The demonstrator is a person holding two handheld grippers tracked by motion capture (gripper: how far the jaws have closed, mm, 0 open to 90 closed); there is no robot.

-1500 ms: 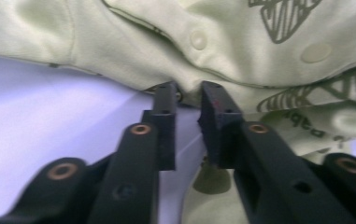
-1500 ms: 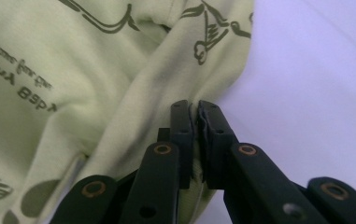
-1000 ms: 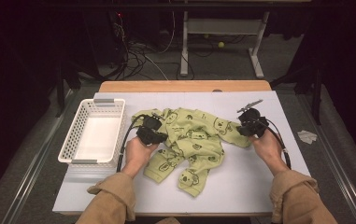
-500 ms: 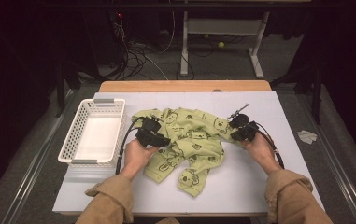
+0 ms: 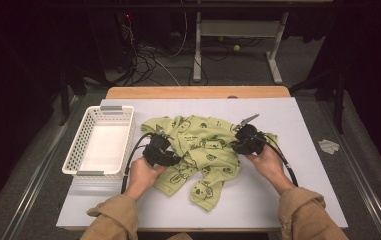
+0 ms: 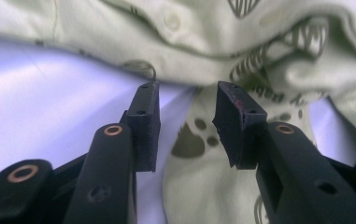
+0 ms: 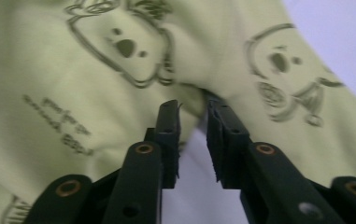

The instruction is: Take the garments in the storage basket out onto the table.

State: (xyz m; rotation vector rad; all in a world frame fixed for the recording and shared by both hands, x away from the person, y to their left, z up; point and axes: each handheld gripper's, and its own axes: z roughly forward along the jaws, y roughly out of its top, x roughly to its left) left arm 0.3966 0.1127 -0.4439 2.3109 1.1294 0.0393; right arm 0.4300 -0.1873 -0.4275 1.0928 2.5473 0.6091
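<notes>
- Right now your left gripper (image 5: 164,152) sits on the left part of the green baby garment (image 5: 203,150), which lies spread and rumpled on the white table top (image 5: 303,200), to the right of the white basket (image 5: 100,142).
- In the left gripper view, its jaws stand apart over the garment (image 6: 259,42), with a paw print on the cloth in the gap between them; the pads press on nothing.
- Your right gripper (image 5: 245,141) rests at the garment's right side, near a sleeve.
- In the right gripper view, its jaws stand narrow, having just been opening; the tips touch a fold of the garment (image 7: 96,70) where two flaps meet, but the gap between the pads shows bare table, and no cloth is pinched.
- The basket stands just beside the garment, its near edge not touching the cloth.
</notes>
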